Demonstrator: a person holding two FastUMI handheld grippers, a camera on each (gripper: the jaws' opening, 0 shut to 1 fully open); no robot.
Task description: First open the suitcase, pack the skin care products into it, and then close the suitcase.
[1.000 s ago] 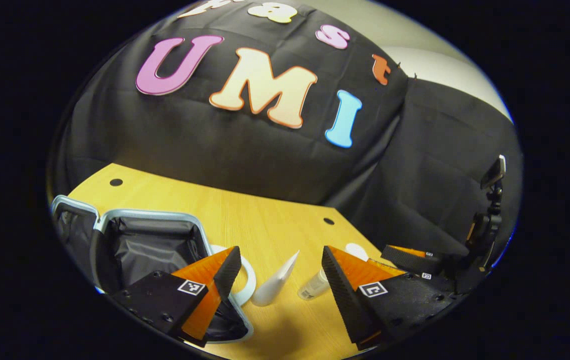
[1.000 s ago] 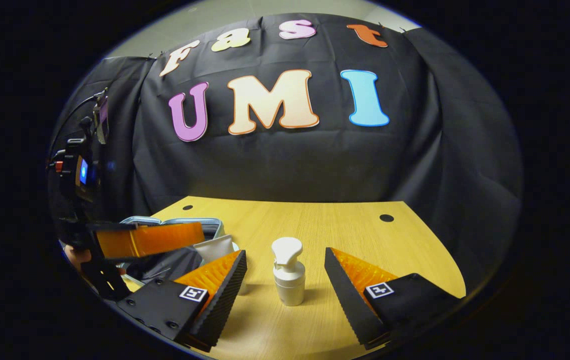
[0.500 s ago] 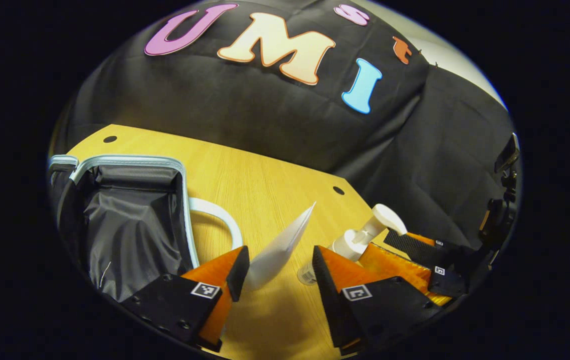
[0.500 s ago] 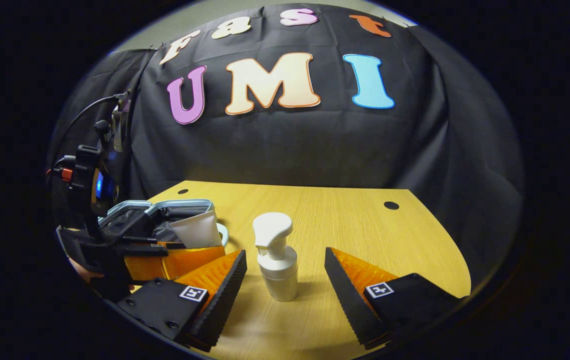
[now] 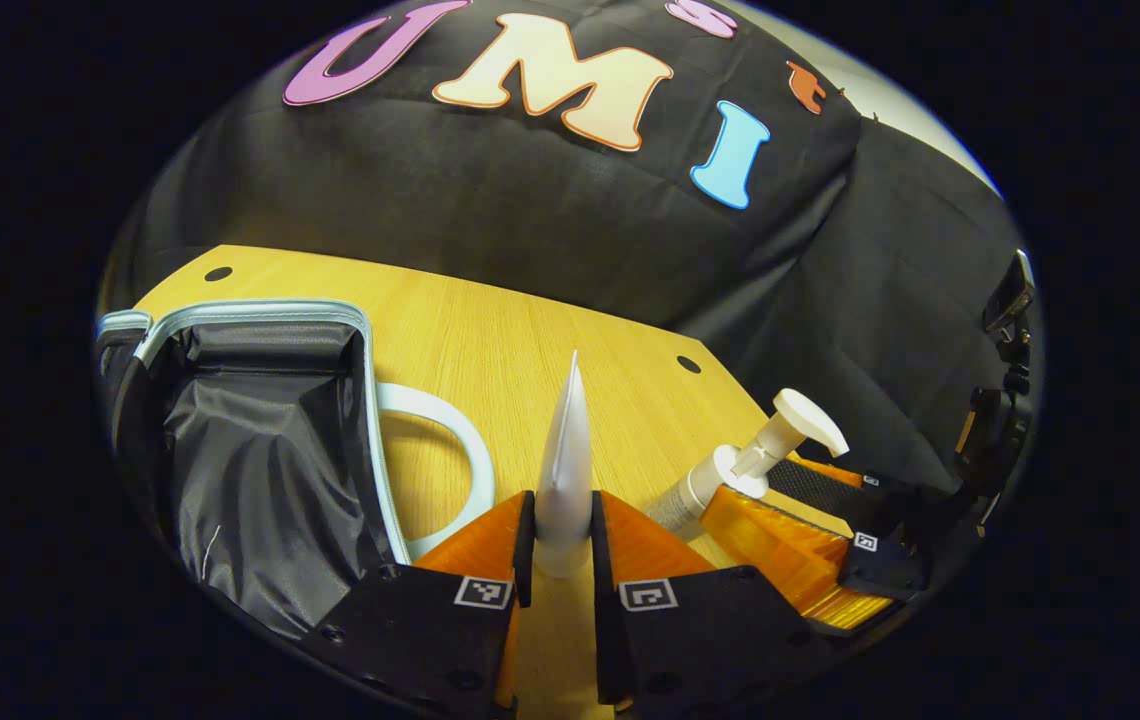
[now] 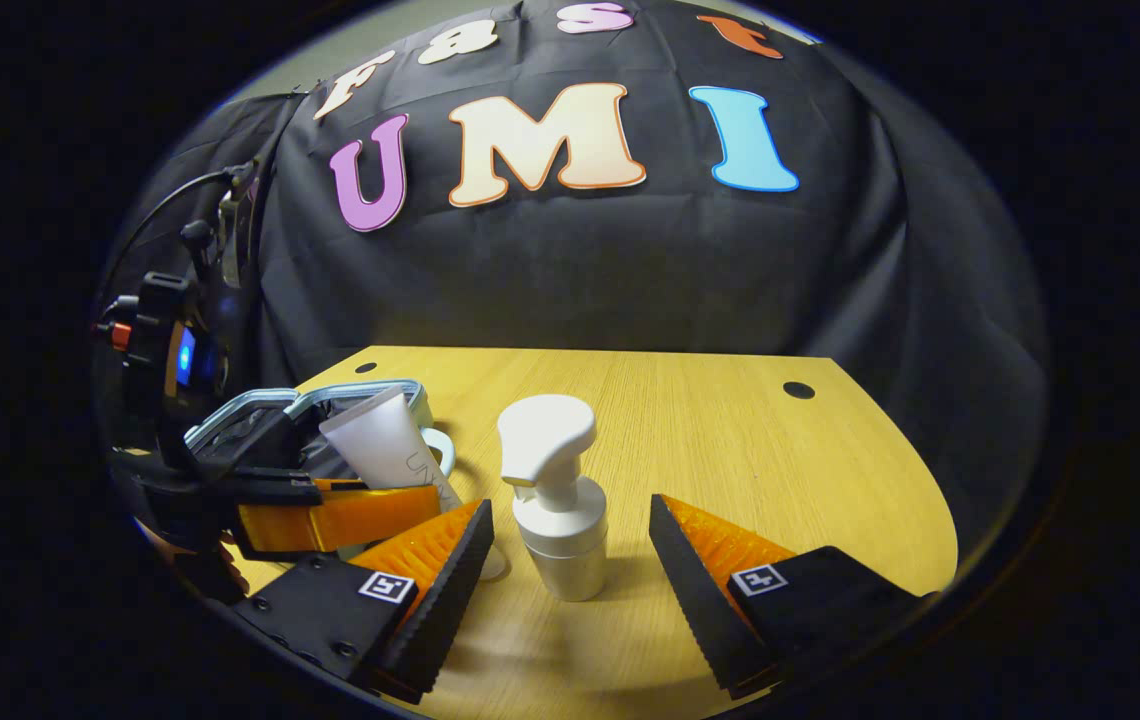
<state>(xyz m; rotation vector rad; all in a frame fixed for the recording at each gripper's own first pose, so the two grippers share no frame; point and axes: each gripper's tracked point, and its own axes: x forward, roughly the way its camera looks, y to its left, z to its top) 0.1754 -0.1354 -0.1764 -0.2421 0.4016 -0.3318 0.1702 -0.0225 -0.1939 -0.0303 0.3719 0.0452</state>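
My left gripper [image 5: 562,548] is shut on a white squeeze tube [image 5: 566,460], which stands up between its fingers with the flat crimped end on top. The open suitcase [image 5: 250,440], black lined with a pale zip rim and white handle [image 5: 450,455], lies just left of it. In the right gripper view the same tube [image 6: 385,450] leans in the left gripper [image 6: 340,515] in front of the suitcase [image 6: 330,405]. My right gripper [image 6: 570,575] is open around a white pump bottle [image 6: 558,500] standing on the table, not touching it. The pump bottle [image 5: 765,450] also appears at the right of the left gripper view.
The wooden table [image 6: 710,440] has round cable holes [image 6: 798,390] near its far edge. Black cloth walls close behind and to the sides. A dark stand with a small device [image 5: 1000,400] is at the right edge of the left gripper view.
My left gripper has closed on the tube and raised it upright from its tilted lie. The right gripper has edged closer to the pump bottle, still open.
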